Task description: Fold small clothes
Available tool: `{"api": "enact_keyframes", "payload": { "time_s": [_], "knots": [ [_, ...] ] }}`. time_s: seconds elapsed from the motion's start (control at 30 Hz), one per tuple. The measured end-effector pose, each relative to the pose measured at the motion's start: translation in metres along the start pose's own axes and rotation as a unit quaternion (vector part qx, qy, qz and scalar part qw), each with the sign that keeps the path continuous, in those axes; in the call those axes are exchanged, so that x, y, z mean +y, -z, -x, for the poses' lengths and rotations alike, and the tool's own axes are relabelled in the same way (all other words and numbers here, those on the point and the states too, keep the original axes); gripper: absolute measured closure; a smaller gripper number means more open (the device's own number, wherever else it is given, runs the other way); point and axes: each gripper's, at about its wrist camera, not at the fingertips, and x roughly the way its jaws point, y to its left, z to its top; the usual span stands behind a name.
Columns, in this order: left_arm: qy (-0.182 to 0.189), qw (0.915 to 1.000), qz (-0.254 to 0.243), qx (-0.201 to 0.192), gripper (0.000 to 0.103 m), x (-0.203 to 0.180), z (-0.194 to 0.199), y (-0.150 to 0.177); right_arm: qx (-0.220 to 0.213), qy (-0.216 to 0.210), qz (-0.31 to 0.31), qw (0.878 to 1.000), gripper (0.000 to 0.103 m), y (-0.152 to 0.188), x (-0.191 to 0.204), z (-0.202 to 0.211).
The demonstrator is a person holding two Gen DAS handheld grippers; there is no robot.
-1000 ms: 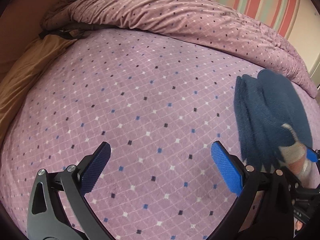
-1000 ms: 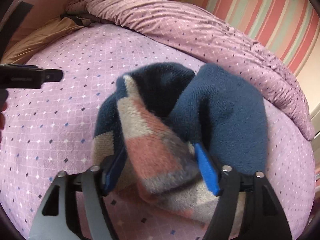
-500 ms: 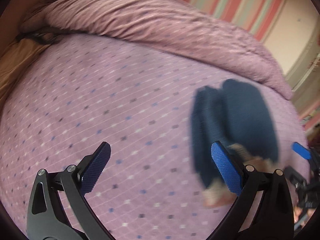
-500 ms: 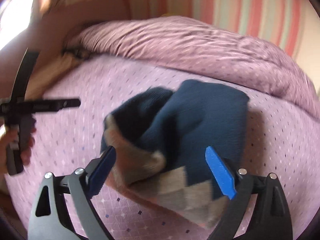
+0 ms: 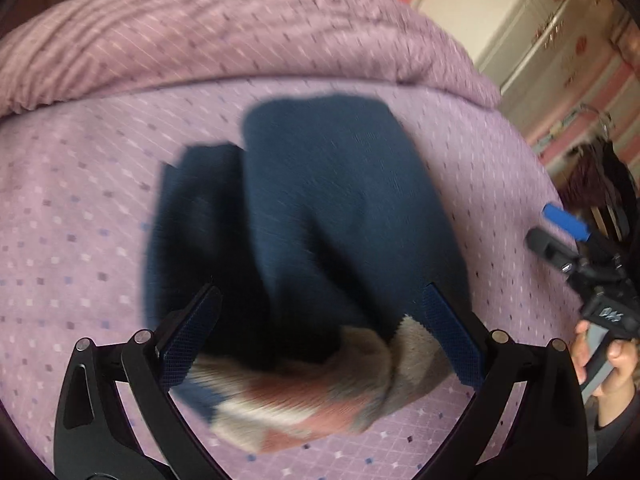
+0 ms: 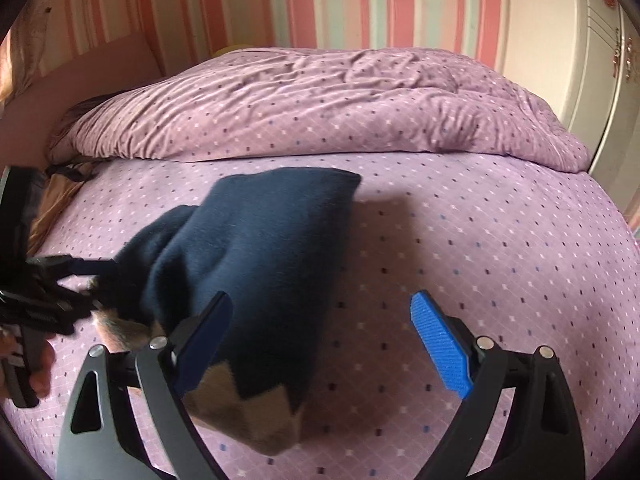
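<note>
A small navy knit garment (image 5: 320, 208) with a tan and pink patterned band lies bunched on the purple bed cover. In the left wrist view my left gripper (image 5: 320, 340) is open, its blue pads either side of the band end. In the right wrist view the garment (image 6: 256, 264) lies left of centre, and my right gripper (image 6: 324, 348) is open and empty, its left finger over the garment's edge. The left gripper (image 6: 60, 280) shows at the garment's left end, and the right gripper (image 5: 568, 236) shows at the right edge of the left view.
A rumpled purple duvet (image 6: 320, 104) is heaped along the back of the bed (image 6: 500, 248). A striped wall and a white wardrobe (image 6: 560, 40) stand behind. Tan bedding (image 6: 52, 208) lies at the far left.
My right gripper opened, let go of the garment and drew back to the right. My left gripper swung right and now straddles the garment's patterned end.
</note>
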Motion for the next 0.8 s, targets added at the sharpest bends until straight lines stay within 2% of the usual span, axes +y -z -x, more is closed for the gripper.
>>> {"api": "enact_keyframes", "payload": {
  "time_s": [0.07, 0.13, 0.2, 0.23, 0.3, 0.37, 0.43, 0.63, 0.73, 0.8],
  "knots": [
    [-0.001, 0.9999, -0.004, 0.010, 0.004, -0.005, -0.017, 0.006, 0.003, 0.001, -0.001, 1.000, 0.011, 0.002, -0.005, 0.000],
    [-0.024, 0.9995, 0.001, 0.020, 0.007, -0.005, -0.031, 0.010, 0.004, 0.003, 0.000, 1.000, 0.011, 0.007, -0.009, -0.001],
    [-0.021, 0.9991, 0.019, 0.030, 0.037, 0.000, -0.042, 0.015, 0.005, 0.001, 0.000, 1.000, 0.011, 0.008, -0.011, -0.003],
    [-0.018, 0.9987, 0.036, 0.030, 0.045, 0.005, -0.045, 0.018, 0.005, -0.002, -0.001, 1.000, 0.011, 0.009, -0.012, -0.003],
    [-0.008, 0.9981, 0.059, 0.019, 0.052, 0.013, -0.042, 0.019, 0.009, -0.020, -0.005, 1.000, 0.012, 0.011, -0.014, -0.006],
    [0.000, 0.9968, 0.079, 0.013, 0.063, 0.021, -0.040, 0.020, 0.015, -0.036, -0.010, 0.999, 0.012, 0.013, -0.016, -0.009],
    [-0.002, 0.9959, 0.090, 0.003, 0.069, 0.026, -0.036, 0.023, 0.028, -0.051, -0.021, 0.998, 0.012, 0.016, -0.018, -0.016],
    [-0.011, 0.9937, 0.100, -0.050, 0.075, 0.023, 0.004, 0.034, 0.071, -0.112, -0.072, 0.989, 0.012, 0.021, -0.026, -0.032],
    [-0.026, 0.9943, 0.088, -0.053, 0.075, 0.017, 0.023, 0.037, 0.066, -0.118, -0.075, 0.988, 0.012, 0.018, -0.024, -0.027],
    [-0.029, 0.9935, 0.101, -0.045, 0.075, 0.025, 0.029, 0.041, 0.061, -0.111, -0.070, 0.990, 0.012, 0.017, -0.021, -0.025]
  ]
}}
